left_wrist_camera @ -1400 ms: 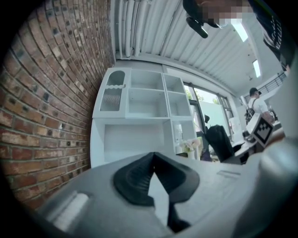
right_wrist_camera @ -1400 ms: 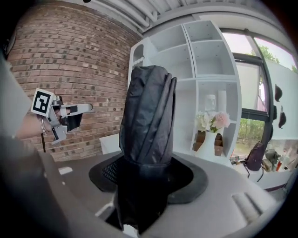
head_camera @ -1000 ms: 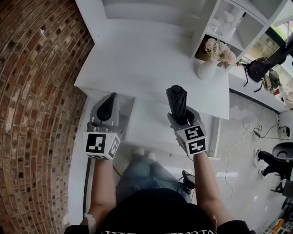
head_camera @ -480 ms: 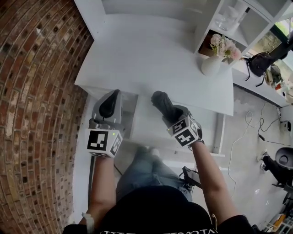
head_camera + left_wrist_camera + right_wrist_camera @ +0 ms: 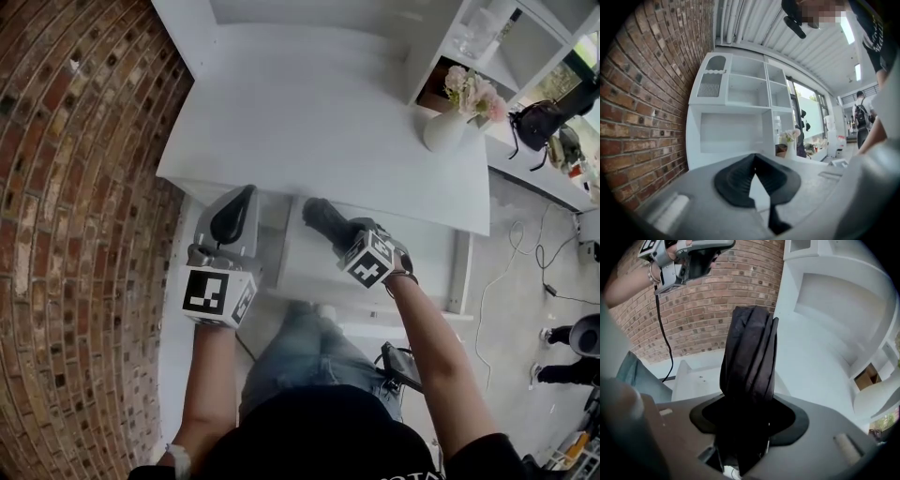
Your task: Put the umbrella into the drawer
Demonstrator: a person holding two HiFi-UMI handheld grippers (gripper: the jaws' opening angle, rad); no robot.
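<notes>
The white desk [image 5: 309, 122] against the brick wall [image 5: 75, 187] takes up most of the head view. The white drawer [image 5: 427, 267] is pulled out from under its front edge, so the target's wide open in front of you.

The folded black fabric umbrella [image 5: 326, 221] isn't in it yet. It's up in the air over the left part of the drawer, tilted, with its far end pointing toward the desk edge. Your right gripper [image 5: 352, 246] is clamped around the near end, and most of the bundle sticks out past the jaws. The right gripper view shows the same thing: the umbrella [image 5: 749, 357] fills the gap between the jaws, and the pleats are bunched where they squeeze.

My read on handling: it looks light, so weight shouldn't be a problem. The wrapped cloth is soft and probably a bit slick, with a stiff shaft inside, so the grip really depends on squeezing through to that core. Holding it by one end leaves a long free length that can swing or catch the drawer wall. A grip nearer the middle would be steadier, but I'd guess this one's fine for a short drop.

Your left gripper [image 5: 232, 217] is off to the left beside the drawer, with nothing in it and the black pads [image 5: 736, 180] touching at the tips.
</notes>
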